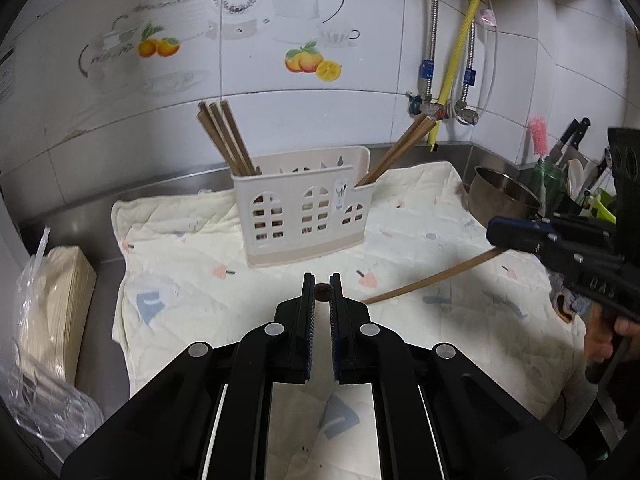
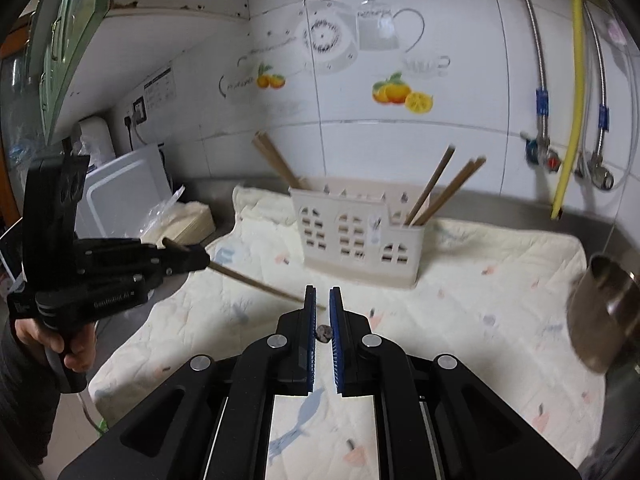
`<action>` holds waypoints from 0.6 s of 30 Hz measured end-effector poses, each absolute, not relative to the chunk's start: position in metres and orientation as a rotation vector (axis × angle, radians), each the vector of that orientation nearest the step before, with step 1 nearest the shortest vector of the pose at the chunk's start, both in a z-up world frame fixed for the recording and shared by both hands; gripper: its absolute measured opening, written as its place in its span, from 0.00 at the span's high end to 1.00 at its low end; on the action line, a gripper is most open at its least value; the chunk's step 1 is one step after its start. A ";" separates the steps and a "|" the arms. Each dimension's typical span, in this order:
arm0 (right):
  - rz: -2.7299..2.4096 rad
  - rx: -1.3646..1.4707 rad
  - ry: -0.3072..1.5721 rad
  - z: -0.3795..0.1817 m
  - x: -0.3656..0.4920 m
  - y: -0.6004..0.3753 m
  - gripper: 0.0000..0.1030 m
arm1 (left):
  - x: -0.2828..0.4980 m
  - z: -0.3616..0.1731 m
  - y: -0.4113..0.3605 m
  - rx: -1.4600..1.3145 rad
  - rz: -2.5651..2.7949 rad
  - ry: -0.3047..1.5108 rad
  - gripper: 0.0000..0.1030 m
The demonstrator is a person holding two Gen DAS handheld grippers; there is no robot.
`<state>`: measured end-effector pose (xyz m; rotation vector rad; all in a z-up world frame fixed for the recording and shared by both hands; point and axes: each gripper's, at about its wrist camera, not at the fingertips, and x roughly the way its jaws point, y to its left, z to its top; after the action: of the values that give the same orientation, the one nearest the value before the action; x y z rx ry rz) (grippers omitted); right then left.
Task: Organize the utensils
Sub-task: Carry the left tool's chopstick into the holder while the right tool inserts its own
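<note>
A cream plastic utensil holder point(image 1: 304, 208) point(image 2: 356, 232) stands on a quilted cloth. Several brown chopsticks point(image 1: 226, 140) lean in its left compartment and others point(image 1: 394, 150) in its right one. My left gripper point(image 1: 322, 286) is shut on a chopstick, seen end-on as a dark tip point(image 1: 322, 292); in the right wrist view the stick point(image 2: 260, 284) runs out from the left gripper point(image 2: 192, 260). My right gripper point(image 2: 322, 300) is shut on another chopstick, its end point(image 2: 324, 332) between the pads; in the left wrist view that stick point(image 1: 432, 280) slants down from the right gripper point(image 1: 496, 236).
The cloth point(image 1: 420, 216) covers a steel counter against a tiled wall. A steel pot point(image 1: 504, 196) point(image 2: 600, 312) stands at the right, with a bottle brush and knives behind. A bagged stack of napkins point(image 1: 56, 304) lies at the left. Hoses and valves point(image 1: 440, 108) hang on the wall.
</note>
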<state>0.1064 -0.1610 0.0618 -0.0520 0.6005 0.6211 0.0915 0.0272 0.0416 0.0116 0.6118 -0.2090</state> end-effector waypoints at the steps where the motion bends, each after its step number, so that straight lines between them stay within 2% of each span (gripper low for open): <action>1: 0.626 -0.052 0.601 0.066 0.111 -0.162 0.94 | 0.095 0.045 0.027 0.011 -0.209 0.609 0.94; 18: 0.607 -0.098 0.498 0.171 0.200 -0.169 0.94 | 0.159 0.156 0.021 0.048 -0.227 0.459 0.94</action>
<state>0.2003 -0.1688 0.1712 -0.0978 0.4979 0.6075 0.1586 0.0206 0.1558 0.0476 0.4592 -0.2274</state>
